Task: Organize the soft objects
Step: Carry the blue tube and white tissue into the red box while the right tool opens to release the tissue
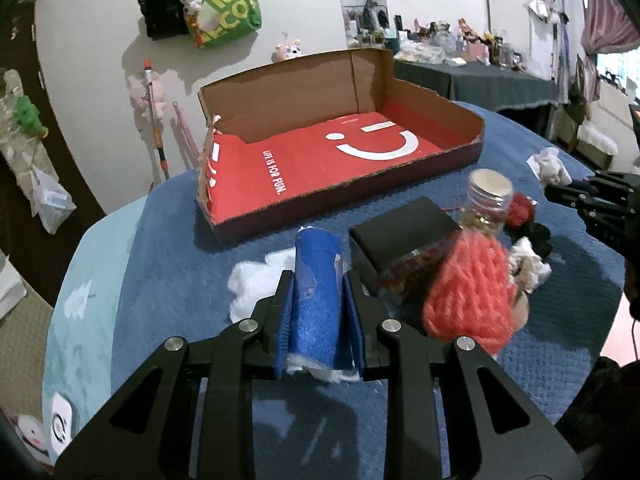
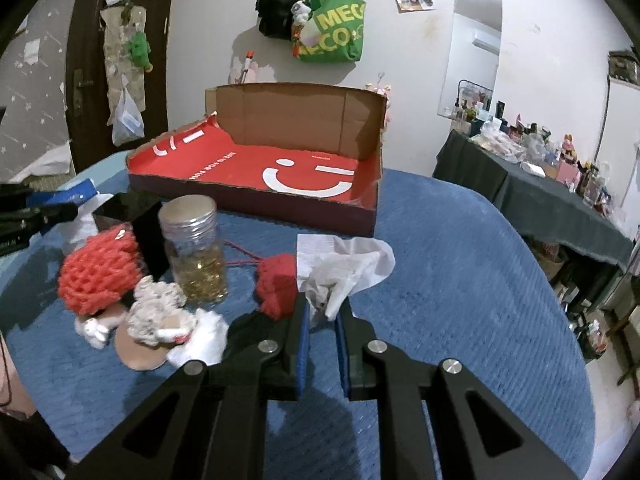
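Left wrist view shows the left gripper (image 1: 318, 300) clamped on a blue foam roll (image 1: 316, 280) with white stuffing at its ends, held clear of the blue blanket (image 1: 168, 248) near its front edge; right wrist view shows the right gripper (image 2: 323, 320) pinched shut on a crumpled white cloth (image 2: 344, 264) with a paper tag, near the blanket's middle. Both loads look bound for the open cardboard box (image 2: 256, 196) at the far edge, which has a red smiley-printed floor and nothing in it yet. To do this step well, I would carry each piece over the low front wall rather than the tall back flap, lower it to the red floor before letting go, and steer the left load wide of the glass jar (image 2: 196, 248), which could tip if the roll clips it. Soft pieces sag, so a firm pinch should hold until each is inside. Counted: one box, one foam roll, one white cloth, one jar with a metal lid, one black case (image 1: 400, 232), one coral knitted piece (image 1: 468, 296), one red knitted piece (image 2: 278, 284), one loose tuft of white stuffing (image 1: 256, 280), and a cream and white cluster (image 2: 160, 316) whose number of pieces I cannot tell.
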Demonstrator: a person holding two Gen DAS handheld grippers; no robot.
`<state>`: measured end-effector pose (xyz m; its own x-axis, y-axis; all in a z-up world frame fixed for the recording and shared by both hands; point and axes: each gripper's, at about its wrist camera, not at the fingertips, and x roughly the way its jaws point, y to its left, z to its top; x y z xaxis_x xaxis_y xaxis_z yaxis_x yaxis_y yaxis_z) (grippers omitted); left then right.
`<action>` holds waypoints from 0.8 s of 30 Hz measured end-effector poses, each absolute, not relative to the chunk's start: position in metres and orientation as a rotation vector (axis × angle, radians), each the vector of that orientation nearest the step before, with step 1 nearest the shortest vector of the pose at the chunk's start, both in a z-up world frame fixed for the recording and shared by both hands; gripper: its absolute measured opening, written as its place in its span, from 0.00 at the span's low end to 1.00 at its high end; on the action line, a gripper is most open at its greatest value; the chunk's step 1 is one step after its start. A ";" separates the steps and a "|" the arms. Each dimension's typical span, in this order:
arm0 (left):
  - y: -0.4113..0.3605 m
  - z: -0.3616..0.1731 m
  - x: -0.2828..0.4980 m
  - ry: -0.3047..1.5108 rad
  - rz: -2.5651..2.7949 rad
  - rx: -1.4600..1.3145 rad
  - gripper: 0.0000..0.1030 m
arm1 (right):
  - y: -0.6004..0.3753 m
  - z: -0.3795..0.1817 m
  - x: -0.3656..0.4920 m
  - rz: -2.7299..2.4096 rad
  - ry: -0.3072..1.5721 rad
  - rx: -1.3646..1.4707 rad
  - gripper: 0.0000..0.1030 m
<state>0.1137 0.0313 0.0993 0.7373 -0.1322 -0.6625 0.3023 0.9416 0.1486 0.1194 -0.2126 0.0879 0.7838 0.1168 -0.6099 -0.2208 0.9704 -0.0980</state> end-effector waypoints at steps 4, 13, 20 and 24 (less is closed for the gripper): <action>0.034 0.103 0.133 0.732 -0.258 0.270 0.22 | -0.212 0.089 0.135 0.195 0.666 -0.205 0.13; 0.032 0.101 0.175 0.815 -0.323 0.284 0.22 | -0.202 0.094 0.172 0.266 0.717 -0.236 0.13; 0.029 0.103 0.201 0.864 -0.414 0.250 0.22 | -0.188 0.105 0.203 0.401 0.769 -0.174 0.13; 0.027 0.111 0.218 0.872 -0.444 0.215 0.22 | -0.183 0.115 0.225 0.439 0.781 -0.139 0.13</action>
<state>0.2185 0.0275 0.1109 0.5602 -0.2878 -0.7768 0.4597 0.8881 0.0025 0.2254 -0.1825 0.1153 0.6251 0.3308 -0.7069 -0.4324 0.9008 0.0393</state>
